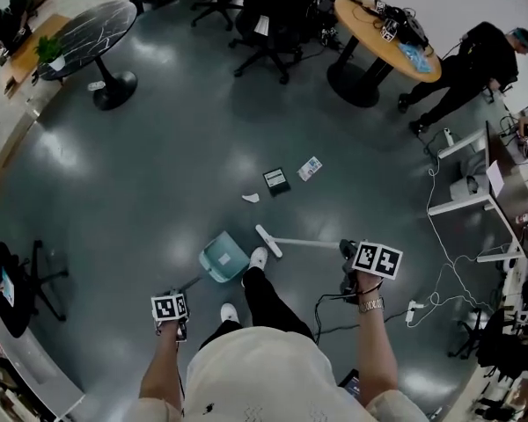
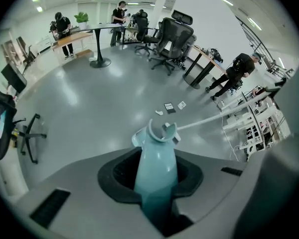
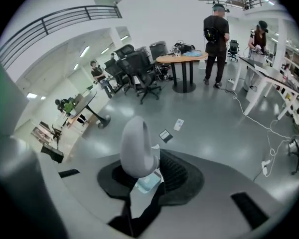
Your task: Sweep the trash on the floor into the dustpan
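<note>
In the head view I stand over a teal dustpan (image 1: 223,259) resting on the grey floor by my white shoes. My left gripper (image 1: 176,317) is shut on the dustpan's long teal handle (image 2: 157,171). My right gripper (image 1: 348,265) is shut on the white broom handle (image 3: 136,148). The broom head (image 1: 268,240) lies on the floor just right of the dustpan. Beyond it lie three bits of trash: a white scrap (image 1: 250,198), a black packet (image 1: 276,180) and a white packet (image 1: 310,168). The same packets (image 3: 165,135) show in the right gripper view.
A black round table (image 1: 92,26) stands far left and a wooden round table (image 1: 383,26) far right, with office chairs (image 1: 264,25) between them. A person (image 1: 466,60) bends near white desks (image 1: 471,183). Cables and a power strip (image 1: 414,310) lie at my right.
</note>
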A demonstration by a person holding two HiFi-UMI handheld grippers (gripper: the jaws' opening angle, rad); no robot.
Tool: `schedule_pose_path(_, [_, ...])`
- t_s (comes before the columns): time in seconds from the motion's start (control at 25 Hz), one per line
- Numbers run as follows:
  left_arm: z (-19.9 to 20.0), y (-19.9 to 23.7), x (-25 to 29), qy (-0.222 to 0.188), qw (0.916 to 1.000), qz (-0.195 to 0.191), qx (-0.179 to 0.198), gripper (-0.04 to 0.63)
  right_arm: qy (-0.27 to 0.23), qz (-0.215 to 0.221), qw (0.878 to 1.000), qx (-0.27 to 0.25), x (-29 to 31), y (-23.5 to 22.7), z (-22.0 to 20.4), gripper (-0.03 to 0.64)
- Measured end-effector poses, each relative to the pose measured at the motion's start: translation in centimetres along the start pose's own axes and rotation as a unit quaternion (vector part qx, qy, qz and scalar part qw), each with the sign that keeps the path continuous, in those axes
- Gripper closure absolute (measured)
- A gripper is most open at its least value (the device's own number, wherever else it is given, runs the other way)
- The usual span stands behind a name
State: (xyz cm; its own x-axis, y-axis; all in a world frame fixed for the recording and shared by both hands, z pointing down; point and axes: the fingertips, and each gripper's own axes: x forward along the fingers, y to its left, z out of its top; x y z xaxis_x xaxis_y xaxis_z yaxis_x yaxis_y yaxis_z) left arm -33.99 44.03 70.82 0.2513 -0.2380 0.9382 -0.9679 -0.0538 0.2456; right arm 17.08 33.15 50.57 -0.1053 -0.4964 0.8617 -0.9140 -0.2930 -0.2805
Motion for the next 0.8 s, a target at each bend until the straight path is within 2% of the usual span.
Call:
schedule_pose_path(0.2, [5.3,-2.0,2.0,0.007,0.9998,0.016,0.009,0.505,0.001,0.042,0.999,-0.033,6.8,3.3,11.6,0.512])
schedule_pose_path(0.32, [8.6,-3.2,3.4,0.01,0.9994,0.027,0.018,0.505,0.003,0.061,0.995,-0.082,10.5,5.7,18.0,0.512])
schedule_pose_path(0.44, [11.4,-3.9,4.7,0.013,0.999,0.039,0.02,0.504,0.004,0.073,0.987,-0.143,13.8,8.1,21.9,0.512])
schedule_pose_path(0.64, [15.3,-2.5,6.9,0.022,0.9985,0.039,0.034,0.505,0.011,0.063,0.975,-0.215,18.2,11.0,21.9,0.512])
schedule_pose_path(0.8, [17.5,-1.6,8.7,0.028,0.9983,0.045,0.025,0.505,0.047,0.048,0.965,-0.253,20.9,11.9,17.1,0.512])
